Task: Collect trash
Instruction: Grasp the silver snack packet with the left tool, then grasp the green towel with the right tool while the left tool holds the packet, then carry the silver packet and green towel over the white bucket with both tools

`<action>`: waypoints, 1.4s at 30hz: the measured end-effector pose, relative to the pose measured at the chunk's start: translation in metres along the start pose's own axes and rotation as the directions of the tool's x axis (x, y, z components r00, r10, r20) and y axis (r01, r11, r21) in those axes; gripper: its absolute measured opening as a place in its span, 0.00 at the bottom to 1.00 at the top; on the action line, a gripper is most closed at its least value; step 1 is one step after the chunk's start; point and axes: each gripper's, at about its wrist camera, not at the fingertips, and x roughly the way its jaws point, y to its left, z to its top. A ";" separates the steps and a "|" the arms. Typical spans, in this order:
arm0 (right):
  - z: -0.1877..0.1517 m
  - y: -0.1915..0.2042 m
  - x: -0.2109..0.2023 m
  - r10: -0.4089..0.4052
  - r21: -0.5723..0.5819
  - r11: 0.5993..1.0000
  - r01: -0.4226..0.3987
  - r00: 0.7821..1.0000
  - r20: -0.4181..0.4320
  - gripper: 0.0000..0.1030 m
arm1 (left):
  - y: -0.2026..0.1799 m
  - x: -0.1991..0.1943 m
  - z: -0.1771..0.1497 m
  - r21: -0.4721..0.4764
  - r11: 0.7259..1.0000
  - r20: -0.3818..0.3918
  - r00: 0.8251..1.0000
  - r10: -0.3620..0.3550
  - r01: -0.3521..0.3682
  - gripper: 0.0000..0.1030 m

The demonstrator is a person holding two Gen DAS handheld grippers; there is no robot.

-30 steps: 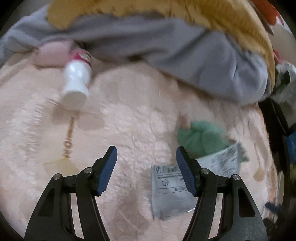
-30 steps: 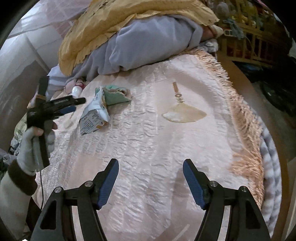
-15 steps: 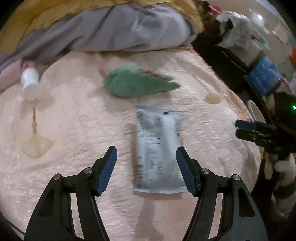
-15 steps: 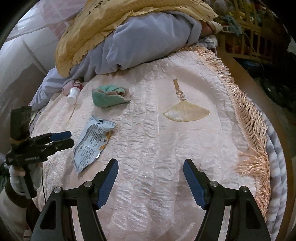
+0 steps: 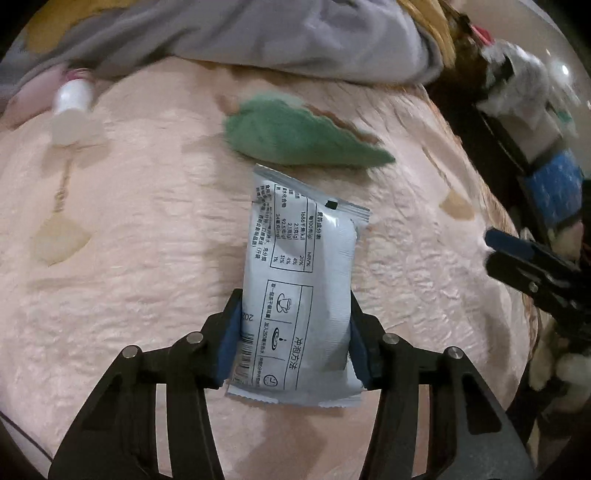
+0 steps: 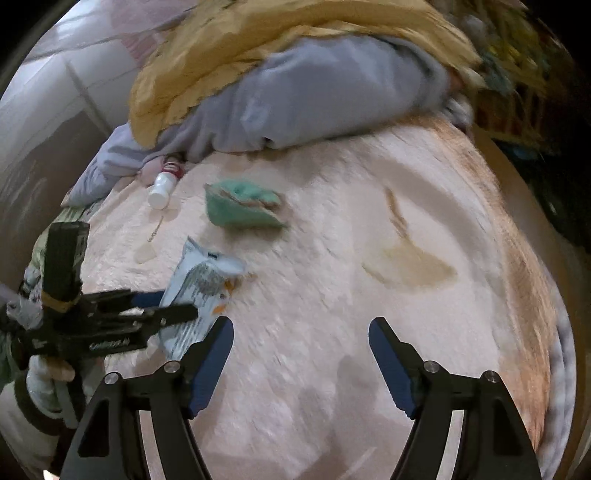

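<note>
Closing on the first piece of rubbish is the step in hand: the left hand-held gripper (image 5: 293,339) has its jaws coming together around the lower end of a silver-grey snack packet (image 5: 301,280) that lies flat on the pale pink bedspread (image 5: 147,258). In the left wrist view the blue pads sit against both long edges of the packet, and its sides look slightly pinched, so I judge it gripped, though whether the hold is firm enough to lift cannot be told yet. Seen from the right wrist view, the packet (image 6: 201,295) is near the left edge of the bed, with the left hand-held gripper (image 6: 184,314) reaching in from the side.

The right hand-held gripper (image 6: 301,362) hangs over bare bedspread with its jaws wide and spreading further, nothing between them.

Beyond the packet lies a crumpled green cloth (image 5: 295,134), just past its far end, and a small white bottle (image 5: 72,110) rests near the grey blanket (image 5: 258,33); motion blur makes it hard to say if either counts as trash.

Next, the packet needs a firm squeeze and a clean lift off the soft cover, since thin foil may slide or fold out of the pads. No bin shows in either view.
</note>
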 end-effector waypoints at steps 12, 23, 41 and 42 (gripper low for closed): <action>0.095 0.095 0.094 -0.035 -0.424 0.905 0.030 0.999 -0.003 0.77 | 0.057 -0.044 0.009 -0.190 0.975 0.111 0.984 0.139 -0.117 0.47; 0.096 0.092 0.138 -0.032 -0.372 0.928 0.015 0.999 -0.040 0.54 | 0.057 -0.036 0.008 -0.223 0.969 0.116 0.984 0.135 -0.106 0.47; -0.033 0.029 -0.036 0.015 0.014 1.000 -0.016 0.998 0.057 0.54 | -0.066 -0.052 -0.044 -0.111 0.992 0.163 0.984 0.075 -0.057 0.47; -0.036 0.026 -0.042 0.011 0.022 1.000 -0.012 0.998 0.063 0.54 | -0.073 -0.053 -0.046 -0.102 0.993 0.162 0.984 0.074 -0.058 0.47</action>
